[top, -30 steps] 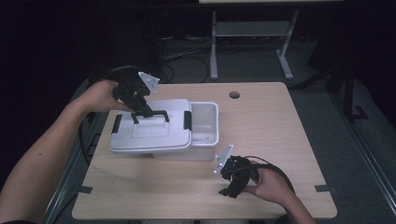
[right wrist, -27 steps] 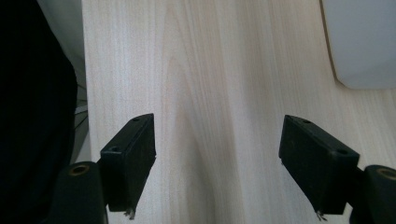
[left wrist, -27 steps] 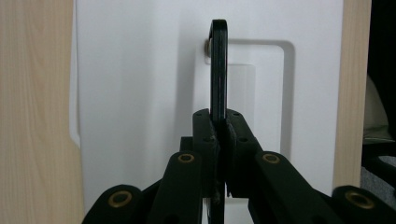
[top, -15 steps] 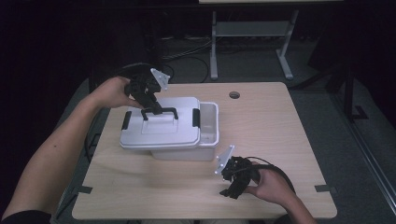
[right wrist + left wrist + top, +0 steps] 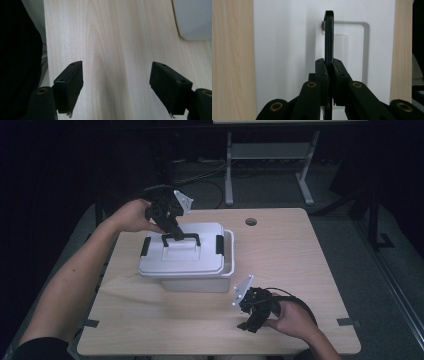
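Clenched on the black handle (image 5: 180,238) of a white lid (image 5: 182,256), left claw (image 5: 172,231) at ten o'clock of the desk (image 5: 300,265), lid hanging askew over a white bin (image 5: 227,270) near the desk's centre. Seen edge-on between the pads in the left gripper view, same handle (image 5: 329,37) pinched tight. Judged partway: lid gripped and lifted, overhanging the bin toward nine o'clock, far edge of the bin uncovered toward three o'clock; seating square or carrying clear yet to come. Bare desk at three and six o'clock, cable hole (image 5: 251,222) at one o'clock, little margin at nine. Released and empty, right claw (image 5: 250,322) parked at five o'clock, jaws spread over bare wood.
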`<state>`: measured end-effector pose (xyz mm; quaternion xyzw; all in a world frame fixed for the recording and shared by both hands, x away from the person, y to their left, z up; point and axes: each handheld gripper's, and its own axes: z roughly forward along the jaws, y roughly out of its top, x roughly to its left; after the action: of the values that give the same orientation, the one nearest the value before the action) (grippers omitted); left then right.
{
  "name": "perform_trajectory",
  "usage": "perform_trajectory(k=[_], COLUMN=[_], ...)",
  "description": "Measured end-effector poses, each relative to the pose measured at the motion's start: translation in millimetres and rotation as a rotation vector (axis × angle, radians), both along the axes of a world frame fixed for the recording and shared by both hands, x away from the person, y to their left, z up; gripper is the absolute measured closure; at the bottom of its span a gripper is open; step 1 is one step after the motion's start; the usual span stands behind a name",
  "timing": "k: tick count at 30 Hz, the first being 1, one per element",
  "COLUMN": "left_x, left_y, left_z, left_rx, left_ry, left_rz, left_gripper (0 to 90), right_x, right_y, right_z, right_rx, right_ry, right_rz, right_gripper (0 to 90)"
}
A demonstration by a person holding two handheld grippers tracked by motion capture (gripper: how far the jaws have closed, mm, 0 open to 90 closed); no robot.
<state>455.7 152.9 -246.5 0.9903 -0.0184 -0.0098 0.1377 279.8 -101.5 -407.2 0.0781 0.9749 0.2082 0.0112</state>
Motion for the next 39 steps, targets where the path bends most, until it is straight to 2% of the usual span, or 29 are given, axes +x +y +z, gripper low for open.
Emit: perform_trajectory(k=[6,12,25,27,39], left_x=[3.9,5.9,13.2,14.5,16.8], left_y=[-7.6,-17.2,-27.0,-29.2,-32.8], left_z=[-0.4,-6.0,-9.6,-11.6,-17.7], left_rx=[-0.021,-0.012,-0.026,-0.010,0.010], left_ry=[0.010,0.016,0.029,0.030,0.034], left_rz=[-0.007,-0.019,-0.024,-0.025,-0.019], left_gripper=[84.7,84.6,84.7,84.6,84.5], right_x=[-0.2,-0.9,-1.0,-0.7,-1.7], right_y=[-3.9,-5.3,-7.4,-7.3,-9.4], right_z=[0.1,0.4,-1.9,-2.2,-3.7], right_rx=[0.002,0.005,0.009,0.010,0.015], right_ry=[0.000,-0.001,0.005,0.006,0.014], right_rz=[-0.007,-0.007,-0.007,-0.007,-0.013], right_gripper=[26.4,26.4,26.4,26.4,26.4])
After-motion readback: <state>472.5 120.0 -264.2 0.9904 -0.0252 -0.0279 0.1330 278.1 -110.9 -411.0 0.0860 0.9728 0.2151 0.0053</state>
